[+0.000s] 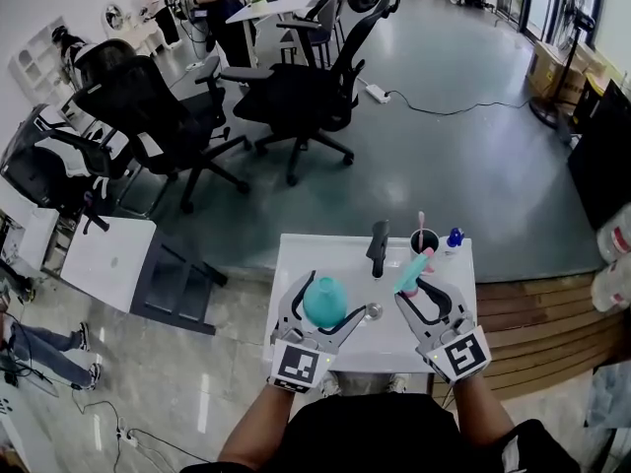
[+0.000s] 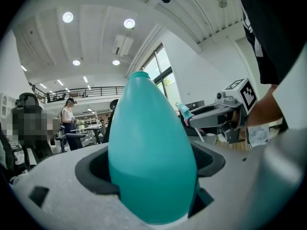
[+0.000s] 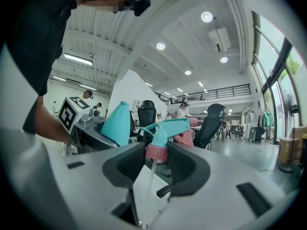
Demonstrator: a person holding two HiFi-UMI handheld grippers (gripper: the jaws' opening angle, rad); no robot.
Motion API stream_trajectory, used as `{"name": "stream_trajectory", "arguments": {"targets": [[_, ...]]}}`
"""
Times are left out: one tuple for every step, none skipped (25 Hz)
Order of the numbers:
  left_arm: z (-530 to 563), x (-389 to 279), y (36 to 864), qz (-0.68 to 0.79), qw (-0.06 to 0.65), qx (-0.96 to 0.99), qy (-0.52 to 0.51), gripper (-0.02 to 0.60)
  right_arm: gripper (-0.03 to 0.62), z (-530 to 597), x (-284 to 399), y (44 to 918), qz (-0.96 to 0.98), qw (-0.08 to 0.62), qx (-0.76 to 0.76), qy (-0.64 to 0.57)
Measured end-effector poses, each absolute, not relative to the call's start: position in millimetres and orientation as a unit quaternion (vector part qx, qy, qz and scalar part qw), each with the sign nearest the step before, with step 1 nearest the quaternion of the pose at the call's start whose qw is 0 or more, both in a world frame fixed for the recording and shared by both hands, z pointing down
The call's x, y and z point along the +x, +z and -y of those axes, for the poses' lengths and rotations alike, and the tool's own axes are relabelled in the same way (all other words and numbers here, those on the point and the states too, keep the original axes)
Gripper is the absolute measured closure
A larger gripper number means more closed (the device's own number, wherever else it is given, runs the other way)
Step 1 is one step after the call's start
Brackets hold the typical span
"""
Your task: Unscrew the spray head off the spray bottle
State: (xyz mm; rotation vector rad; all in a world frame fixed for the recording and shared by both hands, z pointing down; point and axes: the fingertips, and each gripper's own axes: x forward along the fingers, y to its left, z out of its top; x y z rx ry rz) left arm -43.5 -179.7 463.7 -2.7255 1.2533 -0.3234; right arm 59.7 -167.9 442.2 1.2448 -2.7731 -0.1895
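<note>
At the lower middle of the head view, over the white table [image 1: 296, 259], the left claw [image 1: 331, 306] is clamped round the teal spray bottle [image 1: 323, 300], whose neck is bare. Just to its right, the right claw [image 1: 425, 296] pinches the spray head [image 1: 412, 272] by its pink collar, clear of the bottle.

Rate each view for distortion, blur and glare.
Head view: barrel distortion, window glare on the floor. Left gripper view: fisheye, spray bottle looms close and soft, ceiling lamps blown out. Right gripper view: fisheye, spray head fairly sharp.
</note>
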Motion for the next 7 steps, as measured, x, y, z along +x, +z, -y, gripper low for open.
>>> {"name": "stream_trajectory", "arguments": {"targets": [[179.5, -42.8, 465.7, -0.415, 0.062, -0.901, -0.109, 0.115, 0.447, 167.0, 59.5, 441.9, 0.910, 0.047, 0.408, -0.057], [179.4, -42.4, 468.3, -0.413, 0.063, -0.901, -0.112, 0.115, 0.447, 165.8, 59.0, 441.6, 0.910, 0.046, 0.408, -0.051], [179.3, -42.2, 471.9, -0.411, 0.067, -0.902, -0.117, 0.115, 0.447, 164.7, 58.5, 441.1, 0.911, 0.045, 0.408, -0.046], [179.3, -42.0, 475.1, -0.408, 0.072, -0.902, -0.122, 0.115, 0.447, 163.8, 58.1, 440.5, 0.911, 0.044, 0.407, -0.046], [179.3, -41.6, 477.5, -0.406, 0.075, -0.902, -0.125, 0.115, 0.447, 163.2, 57.7, 439.5, 0.911, 0.043, 0.407, -0.047], [179.4, -41.2, 479.3, -0.405, 0.076, -0.902, -0.128, 0.115, 0.447, 162.7, 57.3, 438.4, 0.912, 0.042, 0.406, -0.049], [179.5, -40.6, 481.0, -0.403, 0.077, -0.903, -0.130, 0.115, 0.447, 162.3, 56.9, 437.2, 0.912, 0.041, 0.405, -0.051]]}}
